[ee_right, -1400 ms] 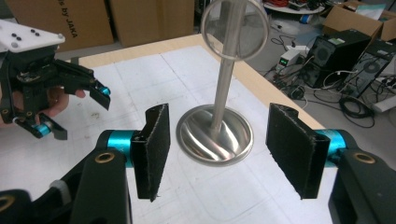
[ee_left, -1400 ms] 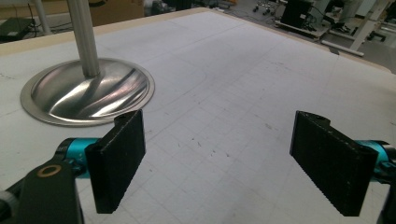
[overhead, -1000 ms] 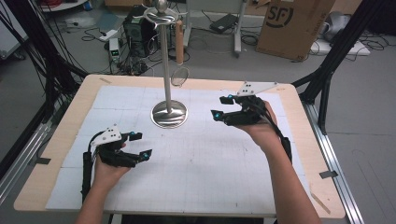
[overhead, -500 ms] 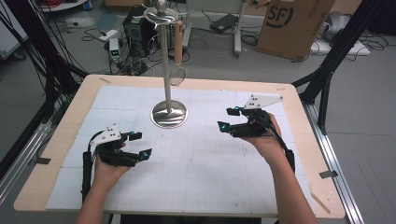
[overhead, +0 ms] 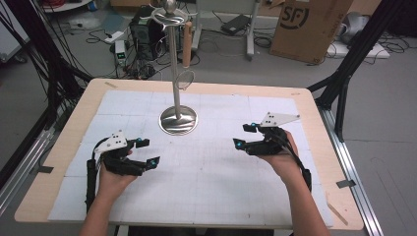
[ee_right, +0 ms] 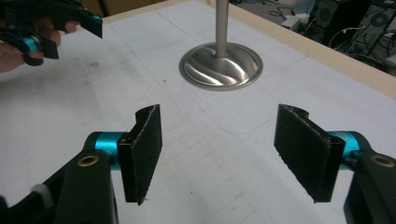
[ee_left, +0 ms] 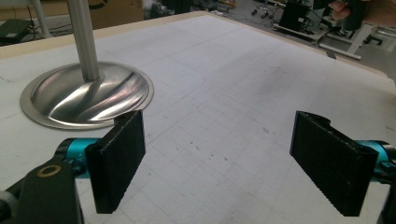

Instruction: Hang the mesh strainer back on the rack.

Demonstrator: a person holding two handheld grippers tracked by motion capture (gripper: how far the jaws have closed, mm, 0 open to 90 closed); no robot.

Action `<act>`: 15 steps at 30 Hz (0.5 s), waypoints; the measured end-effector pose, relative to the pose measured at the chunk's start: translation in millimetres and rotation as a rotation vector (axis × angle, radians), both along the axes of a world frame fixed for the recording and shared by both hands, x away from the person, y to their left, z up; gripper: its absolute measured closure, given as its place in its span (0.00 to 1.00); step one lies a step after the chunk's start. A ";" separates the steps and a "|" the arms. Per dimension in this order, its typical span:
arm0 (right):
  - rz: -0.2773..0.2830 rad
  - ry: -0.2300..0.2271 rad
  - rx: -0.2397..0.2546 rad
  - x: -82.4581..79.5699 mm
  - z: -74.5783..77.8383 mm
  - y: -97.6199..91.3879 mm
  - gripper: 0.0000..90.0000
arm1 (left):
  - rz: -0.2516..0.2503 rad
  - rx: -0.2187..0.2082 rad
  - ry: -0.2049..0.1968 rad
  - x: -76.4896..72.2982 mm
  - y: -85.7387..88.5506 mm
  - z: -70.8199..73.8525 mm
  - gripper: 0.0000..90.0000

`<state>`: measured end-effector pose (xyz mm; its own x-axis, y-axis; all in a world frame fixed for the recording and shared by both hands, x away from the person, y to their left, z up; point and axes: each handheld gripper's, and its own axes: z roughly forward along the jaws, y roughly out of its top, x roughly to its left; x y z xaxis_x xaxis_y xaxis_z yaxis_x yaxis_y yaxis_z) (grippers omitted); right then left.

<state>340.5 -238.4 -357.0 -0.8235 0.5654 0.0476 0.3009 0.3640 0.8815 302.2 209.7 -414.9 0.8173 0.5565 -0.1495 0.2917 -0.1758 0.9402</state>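
Now both hands rest low over the white mat (overhead: 206, 177), palms inward. The left gripper (overhead: 147, 153) gapes wide and empty; the right gripper (overhead: 244, 135), jaws just opening, holds nothing. Between them stands the steel stand (overhead: 178, 118), untouched.

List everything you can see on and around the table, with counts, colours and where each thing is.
metal stand: one, silver, round base at table's far middle, hooks on top
ring: one, clear, hanging beside the pole
mat: one, white gridded, covering the table
table: one, light wood rim
cardboard box: one, brown, floor beyond the table
left gripper: black, jaws open, near left
right gripper: black, jaws open and just widening, nothing between, near right
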 end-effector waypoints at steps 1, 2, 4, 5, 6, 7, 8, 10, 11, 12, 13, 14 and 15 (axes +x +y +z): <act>-0.003 -0.003 -0.003 -0.6 -1.6 -1.4 0.35 | 0.000 -0.001 0.000 0.0 0.0 0.1 0.21; -0.006 -0.001 -0.002 -1.6 -3.4 -2.1 0.35 | -0.001 0.002 -0.001 -0.3 0.1 0.4 0.21; -0.010 0.011 -0.006 -4.0 -7.1 -3.3 0.34 | -0.001 -0.001 -0.003 -0.8 -0.4 0.5 0.21; -0.011 0.018 0.000 -4.9 -9.2 -3.7 0.34 | 0.000 -0.003 -0.005 -0.6 -0.5 0.4 0.21; -0.010 0.018 -0.004 -5.1 -11.4 -4.7 0.34 | -0.001 -0.001 -0.004 -0.3 0.0 0.6 0.21; -0.014 0.024 -0.006 -5.9 -13.8 -5.3 0.34 | 0.001 -0.003 -0.004 -0.2 0.1 0.6 0.21; -0.017 0.032 -0.009 -6.7 -15.7 -6.0 0.33 | -0.001 0.000 -0.004 -0.2 0.2 0.7 0.21; -0.018 0.038 -0.007 -7.4 -19.9 -7.8 0.33 | -0.001 0.000 -0.004 -0.1 0.3 0.6 0.21; -0.018 0.042 -0.006 -7.6 -21.8 -8.4 0.32 | 0.000 0.000 -0.003 -0.1 0.0 0.5 0.21; -0.020 0.045 -0.006 -8.1 -23.4 -8.8 0.32 | 0.001 -0.002 -0.001 -0.1 -0.3 0.3 0.21; -0.020 0.050 -0.006 -8.7 -25.1 -9.1 0.32 | -0.002 0.001 0.000 -0.3 -0.5 0.3 0.21; -0.022 0.050 -0.008 -9.4 -26.3 -9.6 0.31 | -0.002 0.001 -0.003 -0.1 -0.9 0.2 0.21; -0.022 0.054 -0.002 -10.1 -27.6 -9.7 0.31 | -0.004 0.003 -0.003 -0.1 -0.8 0.3 0.21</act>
